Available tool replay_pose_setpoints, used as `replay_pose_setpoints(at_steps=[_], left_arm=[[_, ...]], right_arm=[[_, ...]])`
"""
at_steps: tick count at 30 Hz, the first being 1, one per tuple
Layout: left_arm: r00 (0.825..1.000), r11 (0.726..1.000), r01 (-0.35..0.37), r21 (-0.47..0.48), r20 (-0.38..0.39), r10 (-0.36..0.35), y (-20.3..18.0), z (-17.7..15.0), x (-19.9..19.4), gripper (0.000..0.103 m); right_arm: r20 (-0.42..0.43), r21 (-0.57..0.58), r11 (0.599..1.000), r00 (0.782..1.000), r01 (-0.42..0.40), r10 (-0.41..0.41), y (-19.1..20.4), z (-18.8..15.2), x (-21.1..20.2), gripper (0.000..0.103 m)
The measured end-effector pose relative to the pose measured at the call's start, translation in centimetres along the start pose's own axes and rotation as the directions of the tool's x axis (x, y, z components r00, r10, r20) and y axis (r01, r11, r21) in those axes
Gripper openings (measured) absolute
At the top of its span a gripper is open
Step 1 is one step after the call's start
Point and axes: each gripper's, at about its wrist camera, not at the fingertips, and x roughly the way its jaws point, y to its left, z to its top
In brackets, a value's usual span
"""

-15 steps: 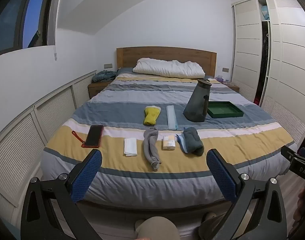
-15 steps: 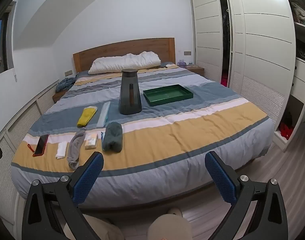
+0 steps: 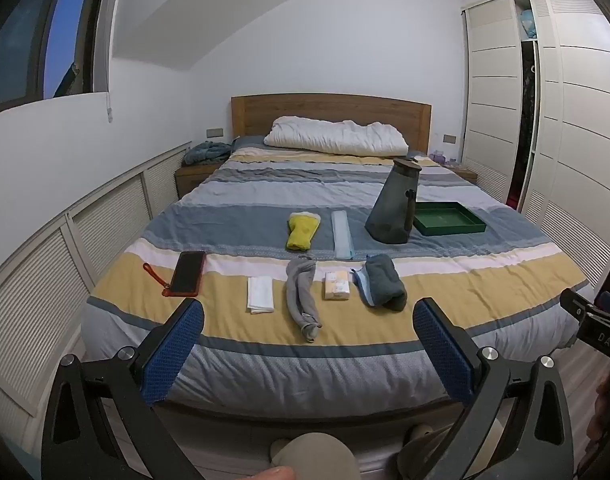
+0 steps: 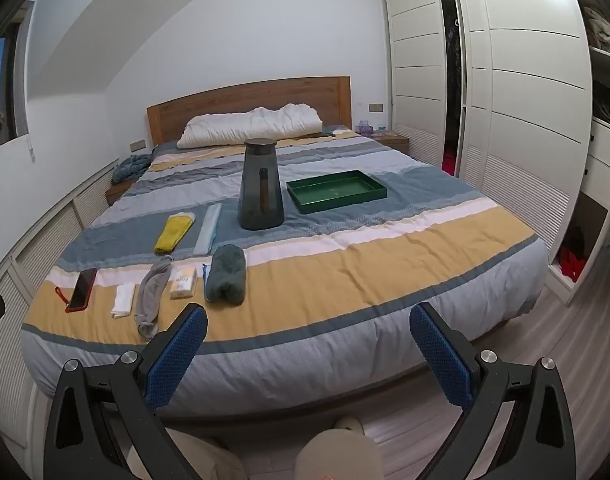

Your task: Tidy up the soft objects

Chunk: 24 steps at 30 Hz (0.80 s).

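Note:
Soft items lie in a loose group on the striped bed: a grey sock [image 3: 301,296] [image 4: 151,294], a rolled dark teal towel [image 3: 385,282] [image 4: 226,274], a yellow cloth [image 3: 301,230] [image 4: 173,233], a folded white cloth [image 3: 259,294] [image 4: 123,295], a tissue pack [image 3: 336,285] [image 4: 183,281] and a long pale blue packet [image 3: 342,234] [image 4: 208,229]. A green tray [image 3: 449,219] [image 4: 337,191] sits further back on the right. My left gripper [image 3: 307,354] is open and empty at the bed's foot. My right gripper [image 4: 307,356] is open and empty, to the right of the items.
A dark grey jug [image 3: 395,202] [image 4: 261,184] stands upright left of the tray. A phone in a red case [image 3: 187,274] [image 4: 82,284] lies at the left. A white pillow [image 3: 337,136] lies by the headboard. Wardrobes [image 4: 525,100] line the right wall.
Both views have shifted only slightly. Nothing on the bed has moved and both grippers stay open.

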Motion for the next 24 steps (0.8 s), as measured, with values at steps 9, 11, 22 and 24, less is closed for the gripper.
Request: replay_pose_setpoints(at_steps=[9, 11, 22, 24], left_arm=[[1.000, 1.000, -0.001, 0.003, 0.000, 0.001, 0.01, -0.01, 0.01, 0.102], [1.000, 1.000, 0.000, 0.002, -0.002, 0.000, 0.06, -0.01, 0.01, 0.102], [1.000, 1.000, -0.007, 0.007, -0.007, 0.007, 0.37, -0.44, 0.44, 0.102], [1.000, 1.000, -0.008, 0.005, -0.008, 0.008, 0.45, -0.51, 0.46, 0.102]], right_arm=[[0.001, -0.001, 1.000, 1.000, 0.001, -0.001, -0.01, 0.00, 0.05, 0.103], [0.000, -0.001, 1.000, 1.000, 0.000, 0.000, -0.01, -0.01, 0.07, 0.103], [0.000, -0.003, 1.000, 1.000, 0.000, 0.000, 0.13, 0.01, 0.25, 0.103], [0.000, -0.004, 1.000, 1.000, 0.001, -0.001, 0.16, 0.02, 0.29, 0.103]])
